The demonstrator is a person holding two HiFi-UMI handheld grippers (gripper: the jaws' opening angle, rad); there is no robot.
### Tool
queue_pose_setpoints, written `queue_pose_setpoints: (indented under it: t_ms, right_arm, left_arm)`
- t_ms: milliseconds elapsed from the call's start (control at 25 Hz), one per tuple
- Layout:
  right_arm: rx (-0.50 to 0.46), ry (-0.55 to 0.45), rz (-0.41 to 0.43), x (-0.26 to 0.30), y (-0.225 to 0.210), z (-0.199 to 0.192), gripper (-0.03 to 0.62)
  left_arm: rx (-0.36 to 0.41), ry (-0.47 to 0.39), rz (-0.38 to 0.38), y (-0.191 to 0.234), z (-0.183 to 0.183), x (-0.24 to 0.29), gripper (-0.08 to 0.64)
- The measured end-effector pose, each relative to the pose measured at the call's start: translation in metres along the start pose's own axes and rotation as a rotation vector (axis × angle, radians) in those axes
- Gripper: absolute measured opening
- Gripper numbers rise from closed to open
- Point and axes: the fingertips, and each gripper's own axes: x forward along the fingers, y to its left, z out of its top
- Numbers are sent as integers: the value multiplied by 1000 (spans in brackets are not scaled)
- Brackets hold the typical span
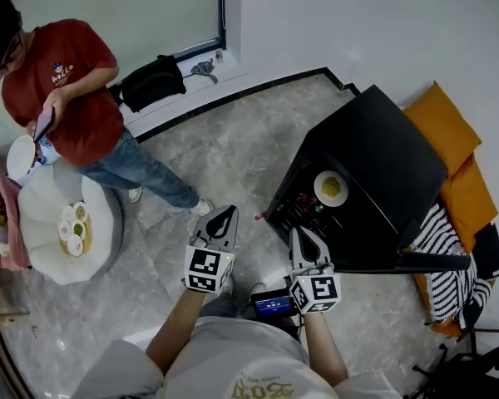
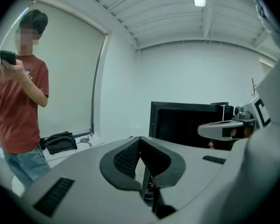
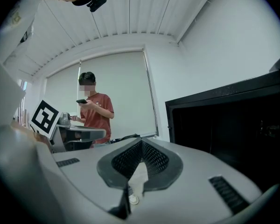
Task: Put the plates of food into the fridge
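A black fridge stands at the right with its front open toward me, and a white plate of yellow food shows inside it. More small plates of food sit on a round white table at the far left. My left gripper is held over the floor, shut and empty. My right gripper hangs just in front of the fridge's open side, also shut and empty. The dark fridge cavity fills the right of the right gripper view.
A person in a red shirt stands by the table looking at a phone. A black bag lies near the window wall. The fridge door swings out at the right, beside orange cushions and striped cloth. Marble floor lies between table and fridge.
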Motion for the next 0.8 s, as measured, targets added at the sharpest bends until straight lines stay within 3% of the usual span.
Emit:
queue_pose_setpoints:
  t_ms: [520,800]
  right_arm:
    - [-17,-15,16,-2,9,14,9]
    - [6,-19,-24,-12,4,14,9]
  left_arm:
    - [-3,-23,27,5,15,-13,6]
    - [13,-52,35,9,29,-19,6]
